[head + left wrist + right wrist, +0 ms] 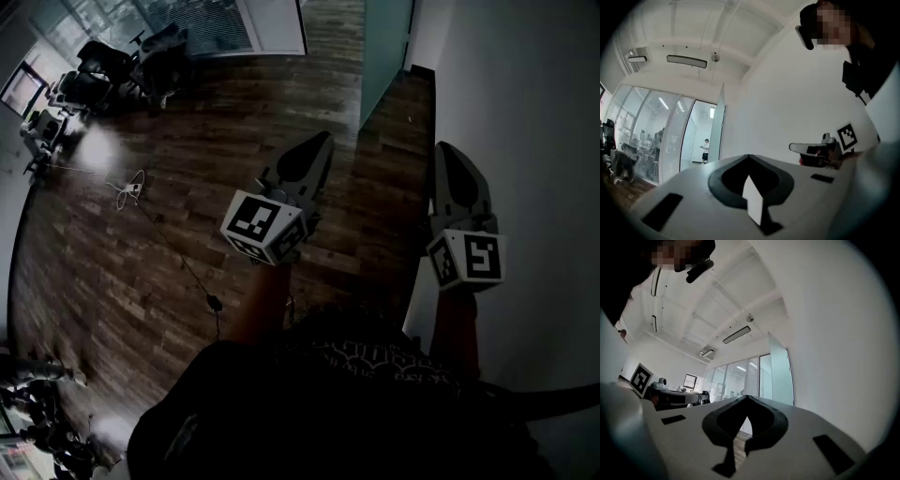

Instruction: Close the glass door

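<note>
Standing at the top of the head view, right of centre, the glass door point(384, 47) is a tall, pale teal, frosted panel beside the white wall point(525, 112). The left gripper point(322, 141) and right gripper point(442, 150) are both closed and empty, well apart from it.

Open floor point(234, 122); door point(384, 47) ahead, wall point(534, 94) right

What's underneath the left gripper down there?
Bare dark wooden floor lies under the left gripper. The gripper itself and the person's dark top hide the boards closer in.
</note>
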Action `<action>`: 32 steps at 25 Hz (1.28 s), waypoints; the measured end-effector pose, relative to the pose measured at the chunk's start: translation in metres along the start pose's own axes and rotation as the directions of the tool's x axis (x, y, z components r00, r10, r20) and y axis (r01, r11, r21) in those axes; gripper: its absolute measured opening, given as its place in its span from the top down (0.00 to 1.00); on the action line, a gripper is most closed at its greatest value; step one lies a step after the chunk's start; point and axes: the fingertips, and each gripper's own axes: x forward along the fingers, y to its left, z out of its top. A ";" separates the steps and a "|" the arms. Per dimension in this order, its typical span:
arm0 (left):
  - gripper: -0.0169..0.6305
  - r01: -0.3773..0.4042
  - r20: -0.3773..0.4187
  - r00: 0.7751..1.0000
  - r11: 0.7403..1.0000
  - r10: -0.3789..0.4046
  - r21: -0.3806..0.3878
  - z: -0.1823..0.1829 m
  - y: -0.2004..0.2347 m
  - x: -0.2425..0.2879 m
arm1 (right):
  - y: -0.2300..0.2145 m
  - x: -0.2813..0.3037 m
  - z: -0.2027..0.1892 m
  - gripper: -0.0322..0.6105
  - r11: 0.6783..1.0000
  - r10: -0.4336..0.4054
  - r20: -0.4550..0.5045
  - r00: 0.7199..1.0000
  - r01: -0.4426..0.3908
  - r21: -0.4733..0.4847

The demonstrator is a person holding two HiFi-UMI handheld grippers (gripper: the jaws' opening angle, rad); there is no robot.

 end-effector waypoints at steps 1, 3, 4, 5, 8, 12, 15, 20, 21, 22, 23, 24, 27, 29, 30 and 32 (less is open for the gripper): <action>0.97 0.000 -0.002 1.000 1.000 0.000 -0.002 -0.001 0.000 0.000 | 0.001 0.000 -0.001 0.95 1.000 0.001 -0.002 1.000 -0.001 0.000; 0.97 0.003 -0.004 1.000 1.000 -0.003 -0.009 -0.002 0.000 -0.001 | 0.002 -0.001 -0.002 0.95 1.000 0.001 -0.007 1.000 -0.001 0.001; 0.97 0.007 -0.004 1.000 1.000 -0.007 -0.016 -0.003 -0.001 -0.001 | 0.004 -0.001 -0.001 0.95 1.000 0.001 -0.009 1.000 -0.001 0.002; 0.97 0.013 -0.002 1.000 1.000 -0.013 -0.027 -0.003 -0.001 -0.001 | 0.005 0.000 -0.001 0.95 1.000 0.001 -0.011 1.000 -0.001 0.003; 0.97 0.028 0.001 1.000 0.998 -0.028 -0.049 -0.003 -0.004 -0.001 | 0.007 0.001 0.001 0.95 1.000 0.007 -0.012 1.000 -0.007 -0.001; 0.97 0.032 -0.007 0.999 0.999 -0.032 -0.044 -0.006 -0.004 -0.001 | 0.007 0.002 -0.001 0.95 1.000 0.007 -0.019 1.000 -0.007 0.002; 0.97 0.032 0.006 0.999 0.999 -0.032 -0.036 -0.008 -0.002 0.001 | 0.002 0.003 -0.006 0.95 1.000 0.008 -0.016 1.000 -0.008 -0.001; 0.97 0.058 0.085 0.995 0.997 -0.053 -0.055 0.002 -0.002 -0.012 | 0.003 0.004 -0.014 0.95 1.000 0.004 -0.014 1.000 -0.003 0.011; 0.97 0.061 0.094 0.994 0.996 -0.055 -0.059 0.004 -0.001 -0.017 | 0.006 0.005 -0.014 0.95 1.000 0.003 -0.013 1.000 -0.003 0.012; 0.97 0.066 0.103 0.993 0.996 -0.060 -0.059 0.006 0.002 -0.022 | 0.009 0.006 -0.013 0.95 1.000 0.001 -0.012 1.000 -0.001 0.012; 0.97 0.073 0.109 0.992 0.996 -0.066 -0.058 0.007 0.005 -0.026 | 0.012 0.008 -0.012 0.95 1.000 0.000 -0.010 1.000 0.000 0.013; 0.97 0.078 0.108 0.992 0.995 -0.071 -0.057 0.007 0.009 -0.028 | 0.014 0.010 -0.011 0.95 1.000 -0.002 -0.006 1.000 0.002 0.015; 0.97 0.066 0.059 0.996 0.997 -0.063 -0.050 0.001 0.021 -0.028 | 0.017 0.018 -0.011 0.95 1.000 -0.009 0.000 1.000 0.009 0.024; 0.97 0.053 0.045 0.998 0.997 -0.051 -0.056 -0.004 0.030 -0.029 | 0.019 0.023 -0.015 0.95 1.000 -0.018 -0.005 1.000 0.018 0.021; 0.97 0.048 0.047 0.998 0.997 -0.045 -0.064 -0.005 0.036 -0.030 | 0.021 0.025 -0.017 0.95 1.000 -0.023 -0.007 1.000 0.024 0.021; 0.97 0.036 0.052 0.998 0.996 -0.032 -0.080 -0.005 0.050 -0.035 | 0.026 0.031 -0.021 0.95 0.999 -0.032 -0.008 0.999 0.033 0.025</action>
